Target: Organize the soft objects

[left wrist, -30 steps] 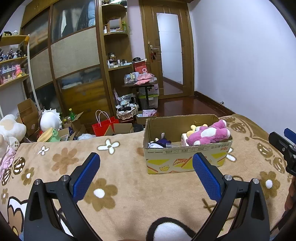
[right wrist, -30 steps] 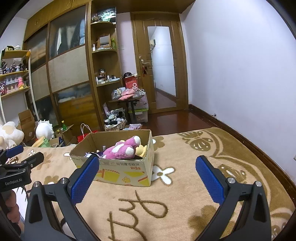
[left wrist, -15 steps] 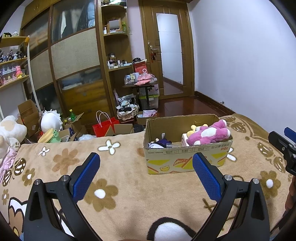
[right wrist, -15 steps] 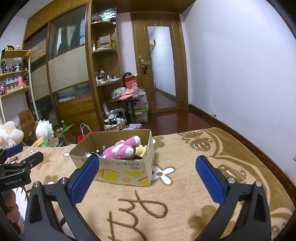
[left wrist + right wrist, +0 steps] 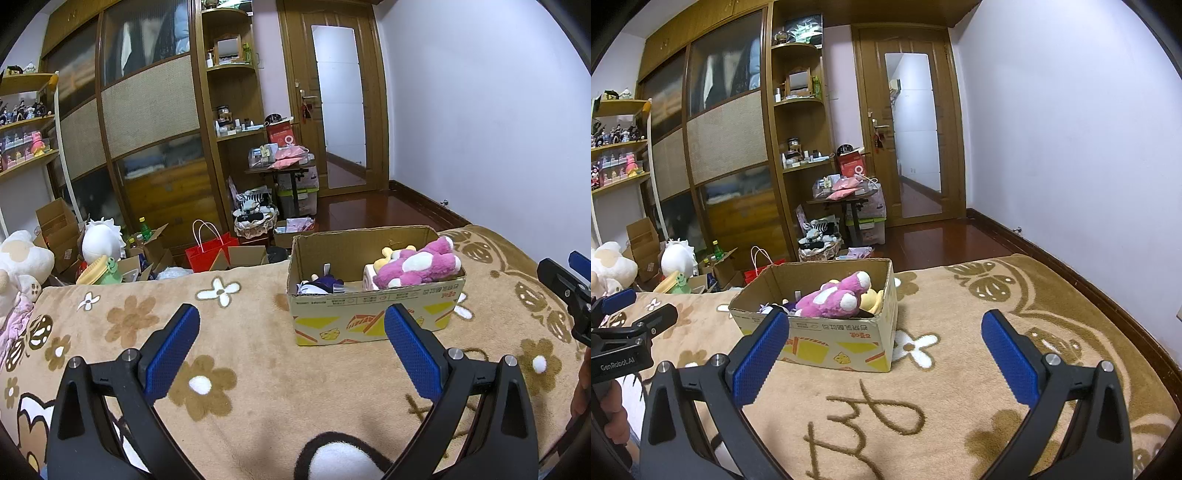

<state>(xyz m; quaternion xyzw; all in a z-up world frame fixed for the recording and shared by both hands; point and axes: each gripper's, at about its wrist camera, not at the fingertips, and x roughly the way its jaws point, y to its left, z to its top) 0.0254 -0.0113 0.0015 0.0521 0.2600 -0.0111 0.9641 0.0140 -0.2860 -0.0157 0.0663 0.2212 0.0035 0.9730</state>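
Over at nine o'clock, a cream plush sits at the blanket's edge, with a white plush and open cartons just beyond it on the floor. A red bag stands at about eleven, in front of the wardrobe.

Nearer, the left gripper hangs over the blanket, its blue pads spread wide with nothing between them. At one o'clock from it rests the box, flat on the blanket and apart from both tools. Inside, a dark plush lies at the left end; a pink plush with white patches lies along the right end, touching a yellow plush behind it.

From the right gripper, the same box sits at eleven o'clock, its pink plush against the near wall. This gripper's pads are also wide apart and hold nothing, poised above the blanket's brown scrollwork. The door stands at twelve, and a plain wall fills three o'clock.
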